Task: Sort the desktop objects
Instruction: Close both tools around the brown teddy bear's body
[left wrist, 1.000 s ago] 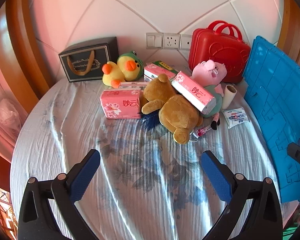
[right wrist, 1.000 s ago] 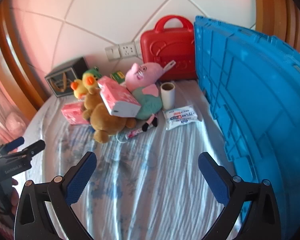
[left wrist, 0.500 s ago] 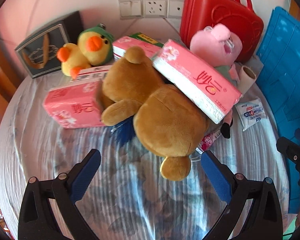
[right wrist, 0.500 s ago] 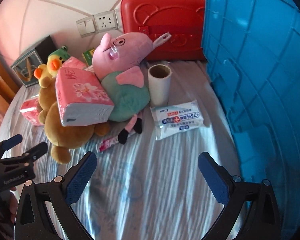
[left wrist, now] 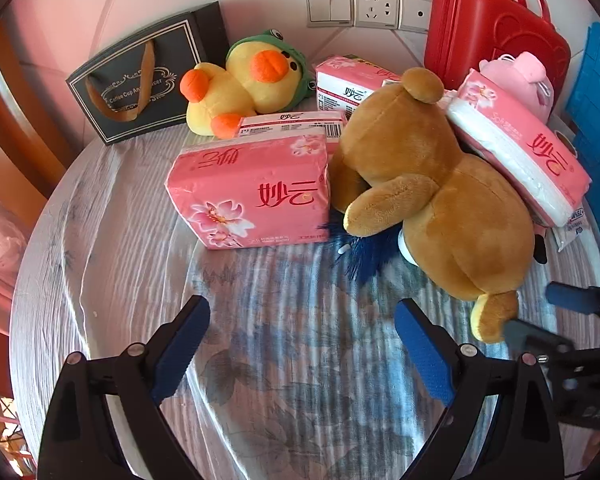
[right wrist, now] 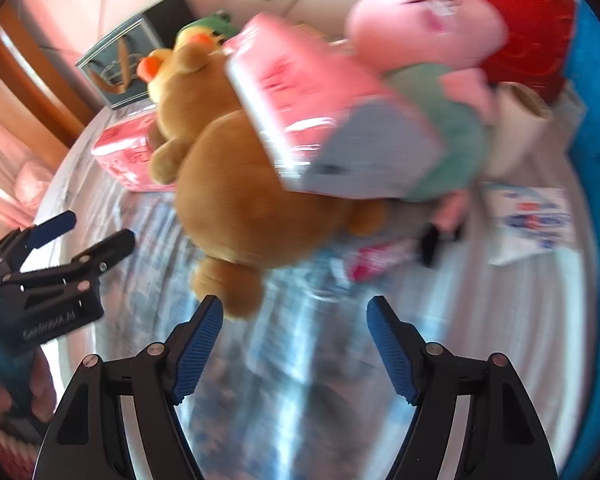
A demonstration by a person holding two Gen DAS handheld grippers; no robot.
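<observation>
A brown plush bear (left wrist: 432, 208) lies on the round table, also in the right wrist view (right wrist: 240, 184). A pink tissue pack (left wrist: 252, 192) lies left of it. A second tissue pack (left wrist: 516, 148) leans on the bear's back, blurred in the right wrist view (right wrist: 320, 112). A yellow duck plush (left wrist: 244, 84) and a pink pig plush (right wrist: 428, 28) lie behind. My left gripper (left wrist: 300, 336) is open and empty, just short of the tissue pack and bear. My right gripper (right wrist: 292, 332) is open and empty, close to the bear's foot.
A dark gift bag (left wrist: 148, 80) and a red case (left wrist: 496, 32) stand against the wall. A blue crate lid (right wrist: 596, 120) stands at the right. A cardboard roll (right wrist: 516, 128) and a wipes packet (right wrist: 536, 220) lie near it. The tablecloth (left wrist: 112, 264) reaches the round edge at left.
Both grippers have moved forward to the pile. The right one swung left, its view now blurred, and its jaws have narrowed.
</observation>
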